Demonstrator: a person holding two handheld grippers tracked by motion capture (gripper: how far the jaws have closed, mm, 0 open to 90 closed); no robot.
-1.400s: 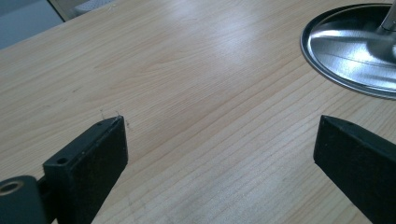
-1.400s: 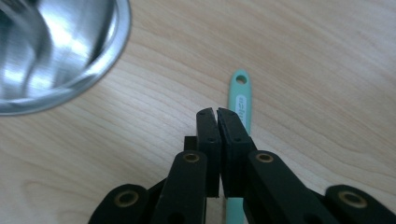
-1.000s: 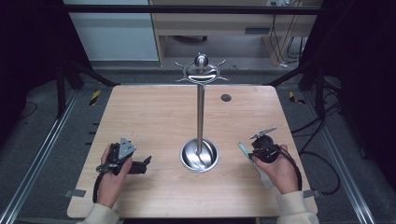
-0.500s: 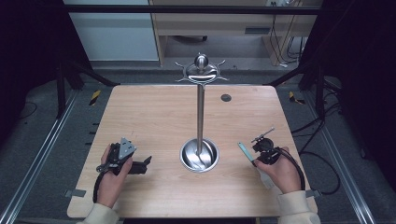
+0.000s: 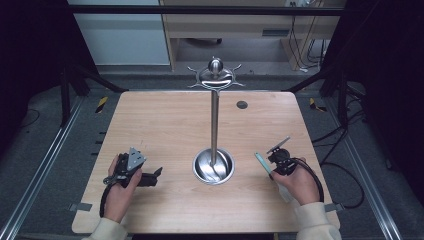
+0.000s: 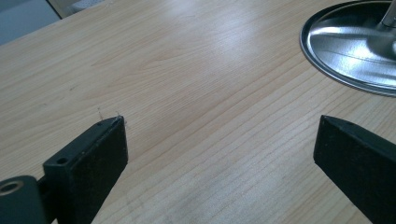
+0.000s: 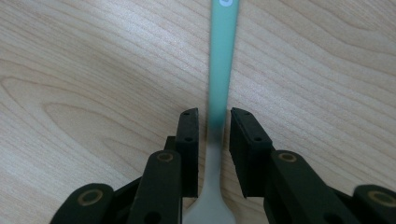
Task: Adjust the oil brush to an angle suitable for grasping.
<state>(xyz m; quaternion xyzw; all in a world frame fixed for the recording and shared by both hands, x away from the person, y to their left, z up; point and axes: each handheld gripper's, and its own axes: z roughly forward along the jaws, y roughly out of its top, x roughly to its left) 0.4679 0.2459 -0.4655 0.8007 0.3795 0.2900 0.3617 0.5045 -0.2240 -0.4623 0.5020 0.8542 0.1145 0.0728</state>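
— Looking along the right claw [image 7: 214, 122], where does the utensil [image 7: 221, 60] sit?

— Its green handle runs straight up between the two jaws, and the pale neck widens towards the bottom edge of the right gripper view. The jaws have just been closing around it; a thin gap seems to remain on each side, so I would call the claw not yet clenched on the handle. The utensil lies flat on the desk [image 5: 165, 125].

— And from above?

— The right claw [image 5: 272, 159] is near the desk's right edge, the green handle [image 5: 262, 162] pointing up and left towards the metal stand [image 5: 214, 120]. The left claw [image 5: 157, 175] rests on the desk near the front left, jaws spread wide with bare wood between them, as the left gripper view shows [image 6: 219, 135].

— Room to move?

— The whole middle and far half of the desk lies open, apart from a small dark disc [image 5: 242, 104] near the far edge.

— Any containers?

— The stand's round dish base [image 5: 202, 167] sits between the two claws, just beside the utensil. It shines; I cannot tell what, if anything, lies in it.
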